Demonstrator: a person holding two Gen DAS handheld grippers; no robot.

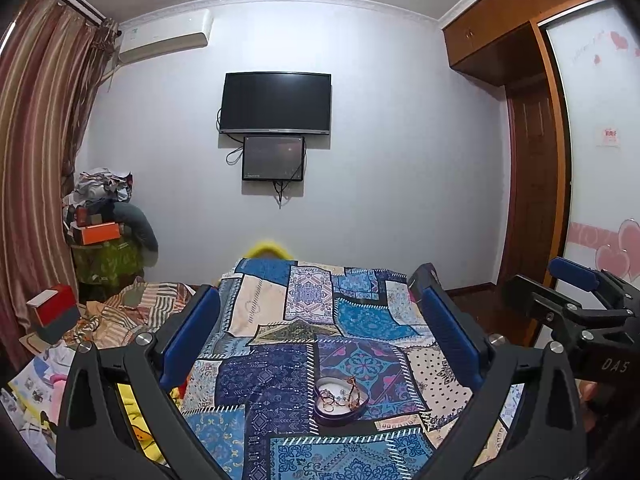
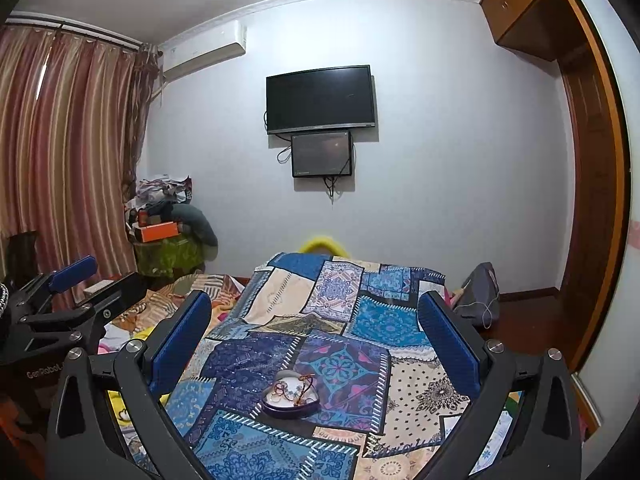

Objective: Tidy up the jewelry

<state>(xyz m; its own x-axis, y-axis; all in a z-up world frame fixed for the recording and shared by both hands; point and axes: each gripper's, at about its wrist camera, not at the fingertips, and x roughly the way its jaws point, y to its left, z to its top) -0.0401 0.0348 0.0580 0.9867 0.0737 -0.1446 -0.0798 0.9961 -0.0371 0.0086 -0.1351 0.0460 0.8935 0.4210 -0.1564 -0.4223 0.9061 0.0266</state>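
A heart-shaped purple jewelry box [image 1: 341, 400] with a white lining sits on the blue patchwork cloth [image 1: 280, 380]. It holds several rings and a brown beaded bracelet. It also shows in the right wrist view [image 2: 291, 397]. My left gripper [image 1: 320, 312] is open and empty, held above and behind the box. My right gripper [image 2: 316, 316] is open and empty, also above the box. The right gripper also shows at the right edge of the left wrist view [image 1: 580, 304], and the left gripper at the left edge of the right wrist view [image 2: 64, 292].
The cloth covers a bed or table. Striped bedding [image 1: 132, 312], a red box [image 1: 54, 308] and papers lie to the left. A cluttered stand [image 1: 108, 232] is by the curtain. A TV [image 1: 276, 102] hangs on the far wall. A wooden wardrobe [image 1: 532, 200] is at right.
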